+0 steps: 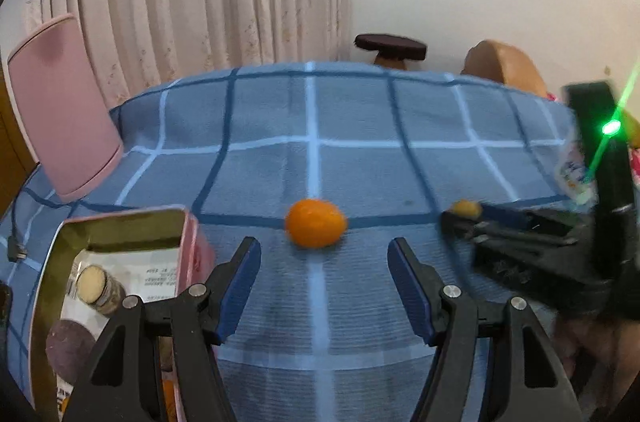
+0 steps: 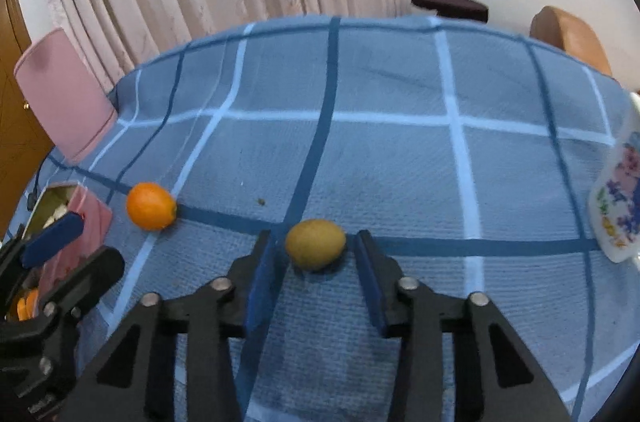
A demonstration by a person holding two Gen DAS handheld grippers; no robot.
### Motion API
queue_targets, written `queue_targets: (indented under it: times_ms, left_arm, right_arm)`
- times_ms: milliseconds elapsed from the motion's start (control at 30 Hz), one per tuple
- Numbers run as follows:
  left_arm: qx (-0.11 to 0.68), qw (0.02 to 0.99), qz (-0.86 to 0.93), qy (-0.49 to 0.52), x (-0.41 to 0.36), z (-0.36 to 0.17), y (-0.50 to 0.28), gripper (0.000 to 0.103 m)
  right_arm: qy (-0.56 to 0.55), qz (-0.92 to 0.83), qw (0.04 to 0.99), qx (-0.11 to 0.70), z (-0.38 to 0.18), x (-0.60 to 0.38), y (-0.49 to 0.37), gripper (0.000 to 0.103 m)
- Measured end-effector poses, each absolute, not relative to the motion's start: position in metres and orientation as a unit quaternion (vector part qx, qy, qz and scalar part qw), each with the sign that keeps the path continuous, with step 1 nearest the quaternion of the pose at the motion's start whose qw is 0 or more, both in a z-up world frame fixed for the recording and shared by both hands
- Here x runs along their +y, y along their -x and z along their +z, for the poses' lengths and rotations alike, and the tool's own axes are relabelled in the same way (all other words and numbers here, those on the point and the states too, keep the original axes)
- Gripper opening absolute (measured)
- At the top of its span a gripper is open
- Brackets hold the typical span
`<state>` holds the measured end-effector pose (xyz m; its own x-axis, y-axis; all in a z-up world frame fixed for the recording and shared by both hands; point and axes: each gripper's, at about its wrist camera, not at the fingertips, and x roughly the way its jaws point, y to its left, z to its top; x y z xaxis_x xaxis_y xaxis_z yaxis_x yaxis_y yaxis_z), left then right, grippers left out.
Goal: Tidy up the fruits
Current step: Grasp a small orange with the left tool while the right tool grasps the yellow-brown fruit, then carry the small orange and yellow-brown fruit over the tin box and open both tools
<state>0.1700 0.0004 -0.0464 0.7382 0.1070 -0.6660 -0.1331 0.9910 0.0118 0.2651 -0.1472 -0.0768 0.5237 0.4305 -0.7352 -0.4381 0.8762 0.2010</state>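
Observation:
An orange fruit lies on the blue checked cloth just ahead of my left gripper, which is open and empty; it also shows in the right wrist view. A yellow-green fruit lies on the cloth between the open fingers of my right gripper, with gaps on both sides. In the left wrist view this fruit shows at the tip of the right gripper. A pink tin box with fruits inside stands at the left.
The pink box lid leans at the far left of the cloth. A flowered white cup stands at the right edge. A cable lies by the box. A dark stool and a brown chair stand beyond the table.

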Motion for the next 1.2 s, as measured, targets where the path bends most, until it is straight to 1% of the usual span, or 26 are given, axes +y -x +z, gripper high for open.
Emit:
queue_targets:
  times_ms: [167,300,400,633,700,767,800,900,1200]
  left_arm:
    - [0.352,0.932,0.084,0.035,0.020,-0.043,-0.171,0.068]
    - [0.363,0.929,0.072,0.022,0.009,-0.048,-0.181,0.068]
    - [0.371,0.927,0.064,0.009,0.000,-0.053,-0.194,0.067]
    - [0.404,0.912,0.066,0.019,0.001,-0.068,-0.226,0.067]
    - [0.417,0.906,0.057,0.035,0.003,-0.072,-0.230,0.055]
    - [0.417,0.907,0.053,0.038,0.004,-0.072,-0.231,0.054]
    - [0.417,0.907,0.047,0.040,0.003,-0.072,-0.231,0.044]
    - [0.412,0.909,0.035,0.044,0.001,-0.071,-0.227,0.044]
    - [0.364,0.931,0.024,0.017,-0.015,-0.058,-0.206,0.044]
  right_arm:
    - [0.007,0.261,0.870,0.418,-0.077,-0.149,-0.264,0.033]
    - [0.012,0.255,0.881,0.399,-0.072,-0.155,-0.257,0.033]
    - [-0.006,0.256,0.888,0.383,-0.068,-0.168,-0.252,0.033]
    - [-0.024,0.255,0.892,0.373,-0.063,-0.174,-0.251,0.033]
    - [-0.021,0.255,0.893,0.369,-0.062,-0.172,-0.250,0.033]
    - [-0.019,0.256,0.894,0.366,-0.061,-0.170,-0.249,0.033]
    - [-0.020,0.257,0.895,0.364,-0.060,-0.170,-0.248,0.033]
    - [-0.024,0.259,0.898,0.355,-0.059,-0.175,-0.245,0.033]
    - [-0.008,0.263,0.913,0.313,-0.049,-0.172,-0.230,0.033]
